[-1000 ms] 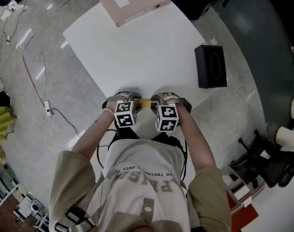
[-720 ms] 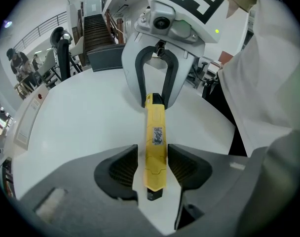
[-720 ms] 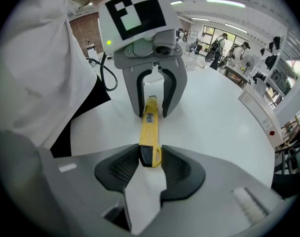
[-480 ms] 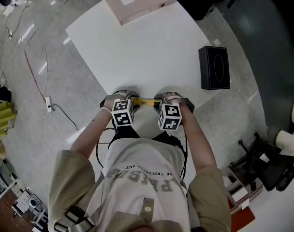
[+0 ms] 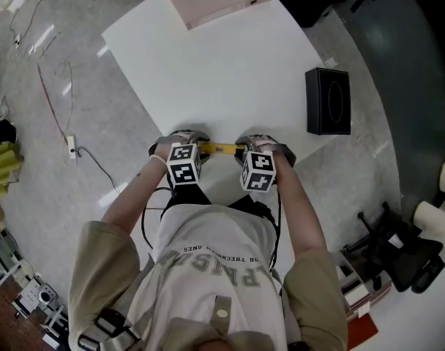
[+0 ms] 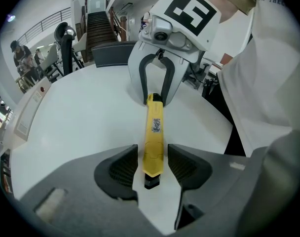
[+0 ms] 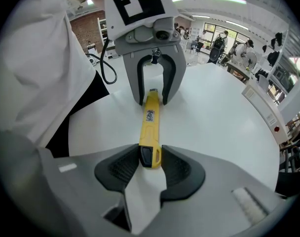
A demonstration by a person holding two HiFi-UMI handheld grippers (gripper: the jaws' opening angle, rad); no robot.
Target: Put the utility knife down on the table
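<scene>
Slippage is looming: right gripper is clenching only one end of the slim yellow plastic utility knife, left gripper straddling it slack.

Yellow utility knife near table edge

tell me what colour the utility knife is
The utility knife is yellow with a black end, clearest in the right gripper view.

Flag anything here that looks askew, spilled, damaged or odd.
Nothing looks spilled or damaged. The one unusual thing: the yellow knife spans between both tongs at the near edge of the table, the right tongs clamped on one end, the left tongs only loosely around the other, with slim gaps either side.
</scene>
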